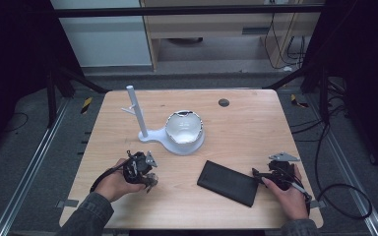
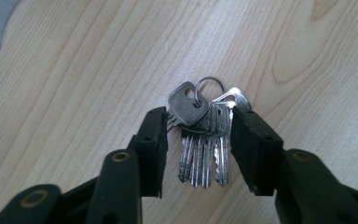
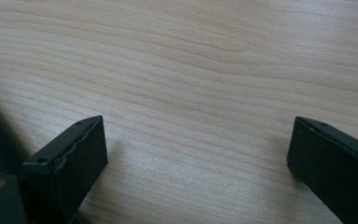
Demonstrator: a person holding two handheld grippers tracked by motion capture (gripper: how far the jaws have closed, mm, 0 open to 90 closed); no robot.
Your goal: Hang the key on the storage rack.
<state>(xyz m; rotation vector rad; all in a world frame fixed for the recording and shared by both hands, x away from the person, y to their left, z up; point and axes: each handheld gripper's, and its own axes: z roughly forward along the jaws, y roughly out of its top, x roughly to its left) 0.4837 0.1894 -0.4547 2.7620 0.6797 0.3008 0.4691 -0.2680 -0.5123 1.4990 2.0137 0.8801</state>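
The left gripper (image 2: 199,135) straddles a bunch of keys (image 2: 204,135) lying flat on the wooden table (image 1: 246,128), jaws either side of the key heads but not clearly pressing — set, it seems, to pinch them up. The right gripper (image 3: 198,154) rests spread wide over bare wood beside a black case (image 1: 228,183). The left gripper view gives the keys and ring clearly, while the high view adds the white stand with its bowl (image 1: 184,129) behind — likely where they go
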